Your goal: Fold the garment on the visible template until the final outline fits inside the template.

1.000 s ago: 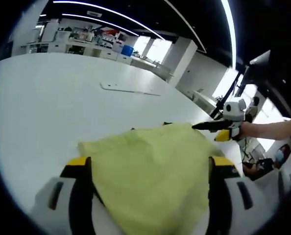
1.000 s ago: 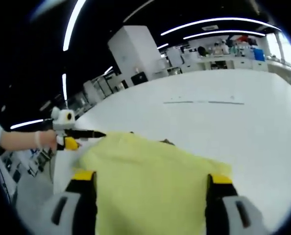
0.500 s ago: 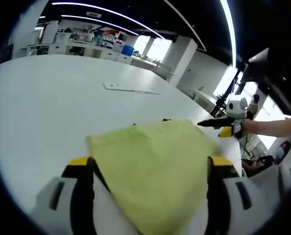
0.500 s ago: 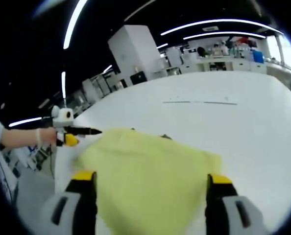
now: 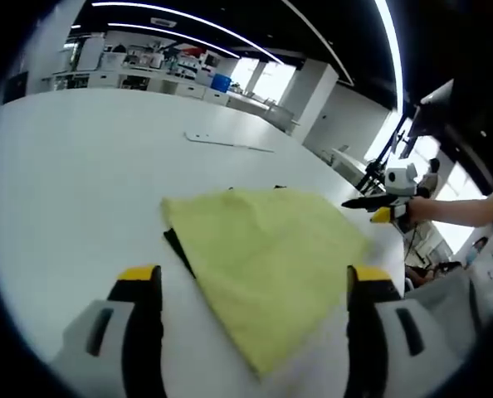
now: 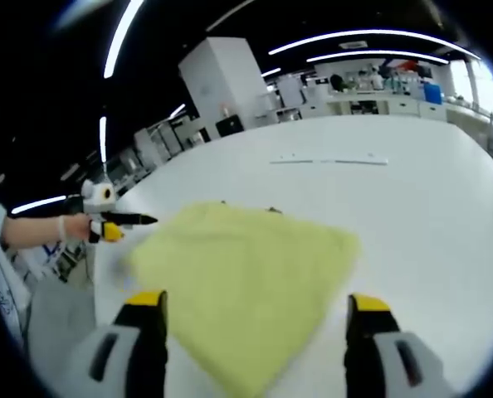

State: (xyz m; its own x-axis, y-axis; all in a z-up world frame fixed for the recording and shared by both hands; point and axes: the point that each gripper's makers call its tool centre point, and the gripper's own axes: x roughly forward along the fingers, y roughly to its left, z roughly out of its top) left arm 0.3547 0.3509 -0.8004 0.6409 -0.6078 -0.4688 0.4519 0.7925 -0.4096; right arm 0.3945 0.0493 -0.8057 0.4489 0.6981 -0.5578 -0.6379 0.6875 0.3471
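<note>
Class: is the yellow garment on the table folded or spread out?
Folded: the garment lies as a compact flat panel, corners squared, on the table.

Yellow garment (image 5: 267,253) on white table (image 5: 72,174)

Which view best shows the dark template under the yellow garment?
The left gripper view: a dark strip of template peeks out along the yellow garment edge. In the right gripper view the garment covers it, bar tiny dark specks at the far edge.

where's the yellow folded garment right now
The yellow folded cloth garment lies flat on the white table, ahead of the left gripper and between its open jaws in the left gripper view, over a dark template edge.
</note>
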